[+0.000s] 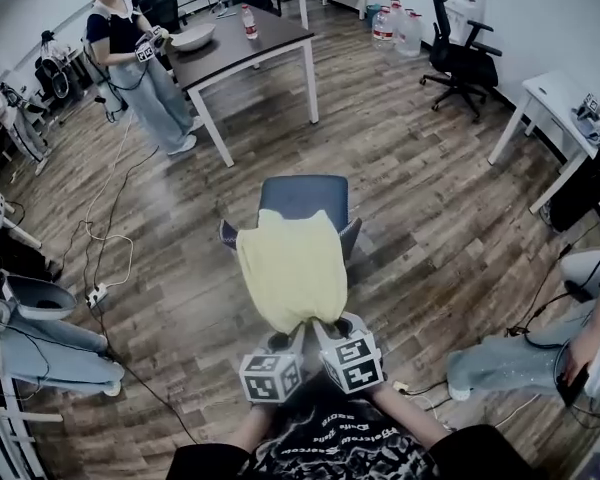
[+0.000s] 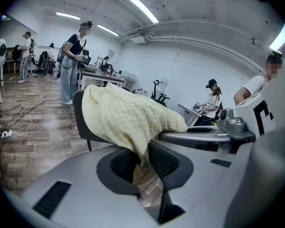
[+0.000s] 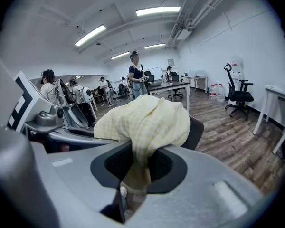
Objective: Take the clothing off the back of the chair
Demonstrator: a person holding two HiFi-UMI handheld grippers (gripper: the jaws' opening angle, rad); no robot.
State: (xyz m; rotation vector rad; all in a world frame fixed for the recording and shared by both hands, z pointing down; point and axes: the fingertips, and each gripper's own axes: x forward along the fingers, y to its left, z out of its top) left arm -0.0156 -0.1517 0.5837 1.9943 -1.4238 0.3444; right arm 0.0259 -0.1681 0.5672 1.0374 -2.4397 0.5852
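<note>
A pale yellow checked garment (image 1: 290, 268) hangs stretched from the back of a dark blue chair (image 1: 305, 196) toward me. Side by side at its near edge, my left gripper (image 1: 292, 336) and right gripper (image 1: 330, 329) are each shut on a pinch of the cloth. In the left gripper view the garment (image 2: 126, 118) drapes over the chair back (image 2: 79, 113) and runs down between the left gripper's (image 2: 141, 156) jaws. From the right gripper view, the garment (image 3: 147, 122) bunches into the right gripper's (image 3: 138, 161) jaws, with the chair's edge (image 3: 195, 132) behind.
A dark table (image 1: 242, 48) stands beyond the chair with a person (image 1: 140, 68) beside it. Cables (image 1: 105, 258) trail over the wood floor at left. A black office chair (image 1: 460, 58) and white desk (image 1: 555, 103) sit at right. Seated people flank me on both sides.
</note>
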